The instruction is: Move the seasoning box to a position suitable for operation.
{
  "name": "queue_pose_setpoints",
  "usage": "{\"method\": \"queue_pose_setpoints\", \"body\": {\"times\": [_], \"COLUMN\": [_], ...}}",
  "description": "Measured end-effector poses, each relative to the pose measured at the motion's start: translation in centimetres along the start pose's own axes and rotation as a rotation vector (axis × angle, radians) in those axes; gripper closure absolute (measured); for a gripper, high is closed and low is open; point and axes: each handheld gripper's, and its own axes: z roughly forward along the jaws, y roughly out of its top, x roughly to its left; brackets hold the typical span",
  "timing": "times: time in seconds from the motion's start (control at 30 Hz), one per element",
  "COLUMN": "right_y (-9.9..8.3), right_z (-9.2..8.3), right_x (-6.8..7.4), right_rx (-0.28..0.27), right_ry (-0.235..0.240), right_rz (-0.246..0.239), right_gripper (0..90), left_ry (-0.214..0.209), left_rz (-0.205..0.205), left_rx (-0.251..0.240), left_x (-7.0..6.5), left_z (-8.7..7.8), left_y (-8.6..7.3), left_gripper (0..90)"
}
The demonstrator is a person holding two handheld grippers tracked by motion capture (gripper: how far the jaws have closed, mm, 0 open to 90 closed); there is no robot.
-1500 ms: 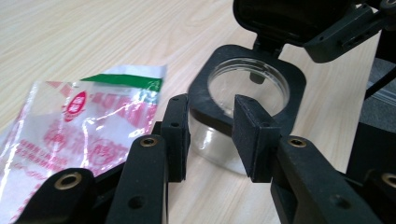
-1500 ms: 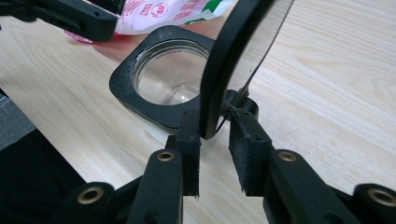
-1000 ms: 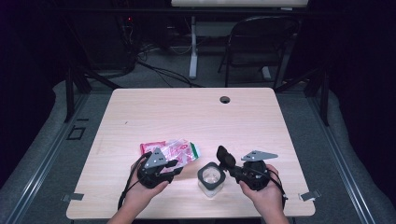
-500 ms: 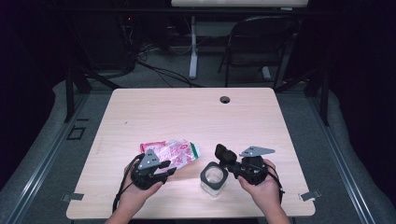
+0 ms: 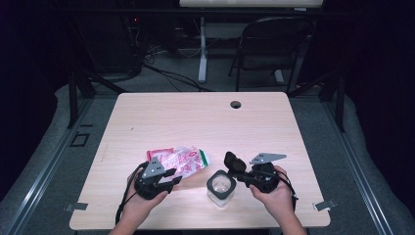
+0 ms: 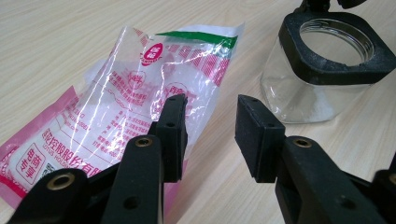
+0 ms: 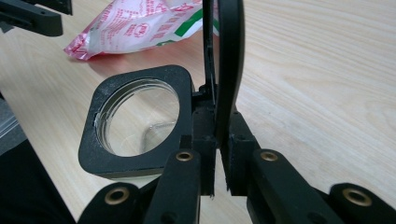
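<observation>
We worked a plastic bag and a clear jar at the near edge of the table.

Our left gripper point(image 5: 169, 177) stood with its jaws partly apart and nothing between them, one fingertip over the edge of the pink-printed bag point(image 5: 178, 159) lying flat on the table point(image 5: 195, 117). Just right of the bag stood the jar point(image 5: 220, 186), open-mouthed with a black collar. Our right gripper point(image 5: 234, 166) had just been closing, its jaws pinching the jar's upright flip lid point(image 7: 229, 56).

The plastic bag point(image 6: 140, 88) bears pink Chinese characters and, seemingly, "LOTUS HOLDINGS"; the rest is unreadable.
</observation>
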Motion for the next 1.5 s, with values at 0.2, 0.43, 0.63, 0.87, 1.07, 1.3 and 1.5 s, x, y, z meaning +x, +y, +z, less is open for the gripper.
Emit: {"method": "queue_pose_setpoints", "body": {"times": [0.2,0.43,0.63,0.87,1.07,1.3,1.5], "right_y": [0.0,0.0,0.0,-0.1,-0.2,-0.5,-0.8], "right_z": [0.1,0.1,0.1,-0.5,-0.7,-1.3,-1.5], "right_x": [0.1,0.0,-0.1,-0.7,-0.7,-0.8,-0.5], "right_rx": [0.003,0.011,0.0,-0.021,-0.034,-0.046,-0.053], "right_ry": [0.039,0.053,0.027,0.002,-0.036,-0.044,-0.045], "right_rz": [-0.021,-0.025,-0.004,0.033,0.047,0.056,0.054], "right_gripper": [85.3,85.2,82.0,76.9,72.3,70.1,67.8], "left_ry": [0.003,0.007,0.013,0.021,0.04,0.055,0.053], "left_rz": [-0.002,-0.006,-0.011,-0.033,-0.031,-0.007,0.026], "left_rx": [0.002,0.002,0.002,-0.004,0.004,0.02,0.026], "left_x": [0.1,0.3,0.5,0.9,1.3,1.1,0.6], "left_z": [0.0,0.0,0.1,0.7,1.2,2.1,3.0], "left_y": [0.0,-0.1,-0.2,-0.6,-0.9,-1.0,-0.7], "left_gripper": [63.6,63.5,62.9,59.3,54.3,51.6,46.9]}}
